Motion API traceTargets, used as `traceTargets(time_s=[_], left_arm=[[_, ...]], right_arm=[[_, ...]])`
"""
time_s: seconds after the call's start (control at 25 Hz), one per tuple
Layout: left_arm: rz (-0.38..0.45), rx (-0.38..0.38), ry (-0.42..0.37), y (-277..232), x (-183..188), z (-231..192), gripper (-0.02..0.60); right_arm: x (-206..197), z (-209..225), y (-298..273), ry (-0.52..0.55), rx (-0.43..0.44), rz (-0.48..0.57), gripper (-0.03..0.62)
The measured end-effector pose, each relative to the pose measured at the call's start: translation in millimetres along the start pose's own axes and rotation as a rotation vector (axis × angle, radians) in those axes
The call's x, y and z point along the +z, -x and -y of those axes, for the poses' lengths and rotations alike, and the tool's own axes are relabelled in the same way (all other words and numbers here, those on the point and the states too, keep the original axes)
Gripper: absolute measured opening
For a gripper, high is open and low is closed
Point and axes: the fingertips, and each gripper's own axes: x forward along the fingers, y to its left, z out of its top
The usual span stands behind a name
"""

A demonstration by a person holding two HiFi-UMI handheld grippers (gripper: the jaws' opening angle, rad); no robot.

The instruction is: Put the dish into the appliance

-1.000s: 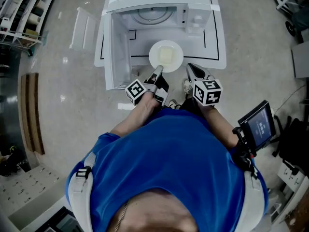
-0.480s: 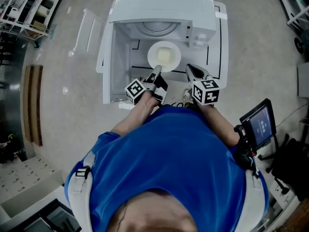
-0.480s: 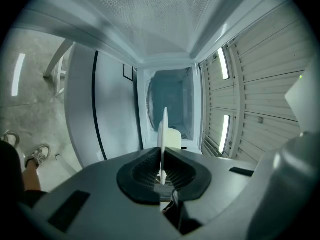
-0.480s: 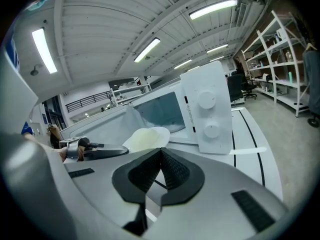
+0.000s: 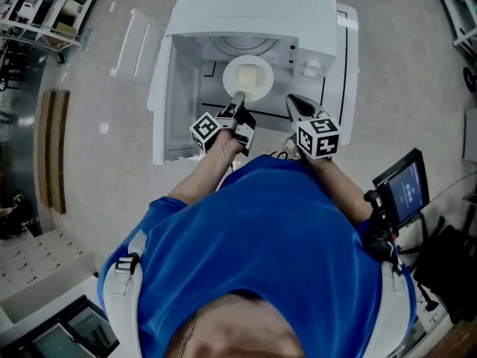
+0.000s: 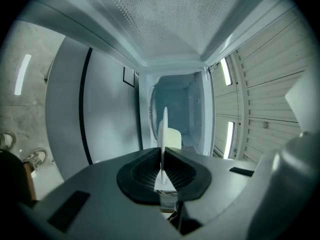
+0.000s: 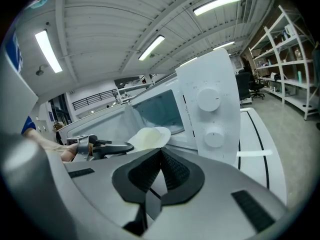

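Left gripper (image 5: 237, 101) pinches the near rim of the round white dish (image 5: 248, 77), which sits level at the mouth of the white microwave oven (image 5: 253, 6), whose door (image 5: 159, 95) stands open to the left. Its own view shows the dish edge-on between ribbed pads (image 6: 145, 169). Only the right gripper view shows the two dials (image 7: 207, 100), beyond the right gripper (image 7: 160, 154), closed on nothing.
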Motion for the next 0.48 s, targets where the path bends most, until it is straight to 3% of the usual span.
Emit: traceTargets(time_s=[0.48], left_arm=[[0.043,0.018,0.011,-27.1,15.1,-8.0,0.020]], right_arm=[[9.4,13.5,-12.6,0.029,0.034,-0.024,0.002]])
